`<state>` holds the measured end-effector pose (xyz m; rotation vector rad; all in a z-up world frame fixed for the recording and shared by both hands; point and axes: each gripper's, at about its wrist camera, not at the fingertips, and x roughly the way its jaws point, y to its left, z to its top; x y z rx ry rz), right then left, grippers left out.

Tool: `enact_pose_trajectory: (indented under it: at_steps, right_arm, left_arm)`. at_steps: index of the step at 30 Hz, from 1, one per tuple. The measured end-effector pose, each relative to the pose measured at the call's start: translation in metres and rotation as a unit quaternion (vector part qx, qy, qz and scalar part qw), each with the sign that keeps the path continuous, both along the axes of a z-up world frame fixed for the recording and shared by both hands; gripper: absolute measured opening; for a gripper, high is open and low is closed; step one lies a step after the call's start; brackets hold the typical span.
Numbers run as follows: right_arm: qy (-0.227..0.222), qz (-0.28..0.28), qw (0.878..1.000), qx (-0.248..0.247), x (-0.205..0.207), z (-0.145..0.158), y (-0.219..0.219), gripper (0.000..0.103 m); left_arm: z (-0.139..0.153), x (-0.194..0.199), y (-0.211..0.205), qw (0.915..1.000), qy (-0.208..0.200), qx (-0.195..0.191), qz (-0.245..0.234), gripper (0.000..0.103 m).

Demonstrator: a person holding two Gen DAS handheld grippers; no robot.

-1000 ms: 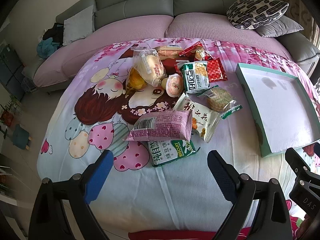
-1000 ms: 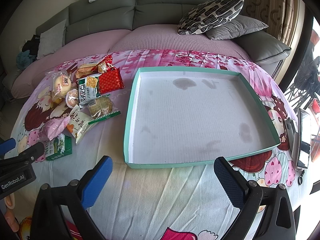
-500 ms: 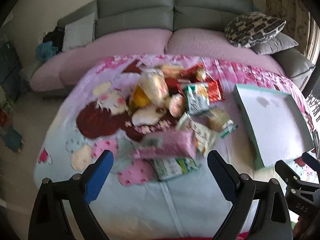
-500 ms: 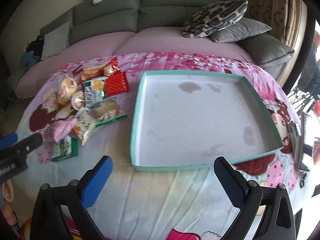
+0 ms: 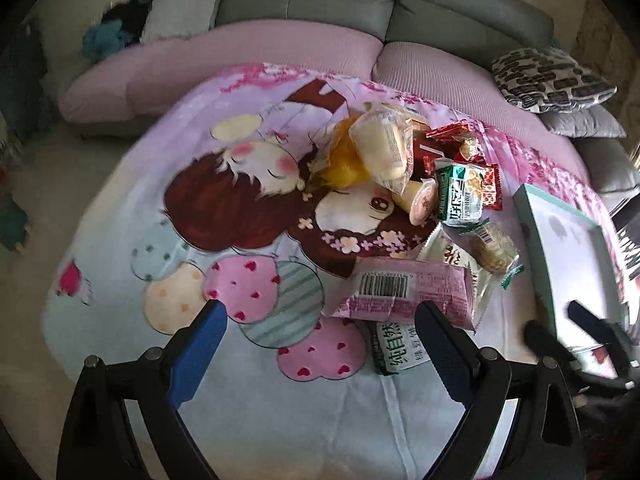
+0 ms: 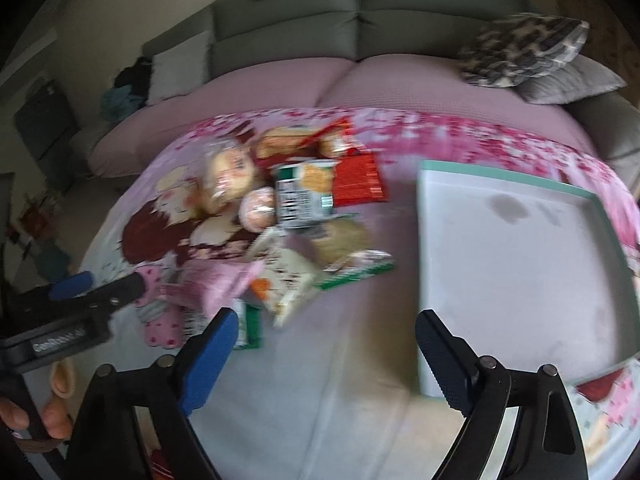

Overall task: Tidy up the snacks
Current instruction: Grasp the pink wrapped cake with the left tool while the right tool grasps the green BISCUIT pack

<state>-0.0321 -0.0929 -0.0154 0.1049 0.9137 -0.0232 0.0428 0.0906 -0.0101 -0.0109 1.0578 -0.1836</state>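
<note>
Left tongs (image 5: 320, 340), right tongs (image 6: 326, 340) spread, unloaded; green packet (image 5: 394, 350) half-hidden under pink packet (image 5: 404, 292).

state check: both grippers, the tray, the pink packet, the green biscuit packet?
left gripper: open, holding nothing
right gripper: open, holding nothing
teal-rimmed tray: no snacks inside
pink snack packet: sealed, lying barcode up on other packets
green biscuit packet: lying flat, partly under the pink one
</note>
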Motion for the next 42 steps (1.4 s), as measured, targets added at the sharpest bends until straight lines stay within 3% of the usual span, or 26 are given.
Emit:
enact_pose_trajectory:
  at_steps: [5, 8, 13, 19, 25, 34, 42]
  right_arm:
    - [0.022, 0.022, 0.999, -0.008, 0.011, -0.018, 0.017, 0.091]
    - [0.039, 0.003, 0.999, -0.006, 0.013, -0.025, 0.008, 0.091]
    - [0.028, -0.016, 0.999, -0.023, 0.015, -0.023, -0.001, 0.091]
    - [0.036, -0.027, 0.999, -0.002, 0.015, -0.031, -0.010, 0.091]
    - [0.038, -0.039, 0.998, 0.012, 0.012, -0.034, -0.020, 0.091]
    - [0.037, -0.040, 0.998, 0.021, 0.011, -0.035, -0.022, 0.091]
    - [0.040, -0.038, 0.998, 0.018, 0.011, -0.036, -0.021, 0.091]
  left_arm:
    - [-0.005, 0.005, -0.008, 0.9996, 0.014, -0.019, -0.015, 0.095]
    - [-0.010, 0.011, -0.018, 0.9984, 0.030, -0.036, -0.032, 0.095]
    - [-0.017, 0.019, -0.034, 0.9956, 0.058, -0.062, -0.041, 0.095]
    - [-0.013, 0.034, -0.055, 0.9971, 0.053, -0.043, -0.033, 0.095]
    - [-0.025, 0.036, -0.078, 0.9964, 0.064, 0.016, -0.054, 0.095]
    - [-0.035, 0.020, -0.034, 0.9973, 0.065, 0.032, -0.012, 0.095]
    - [-0.051, 0.018, 0.033, 0.9941, 0.087, 0.022, 0.061, 0.095]
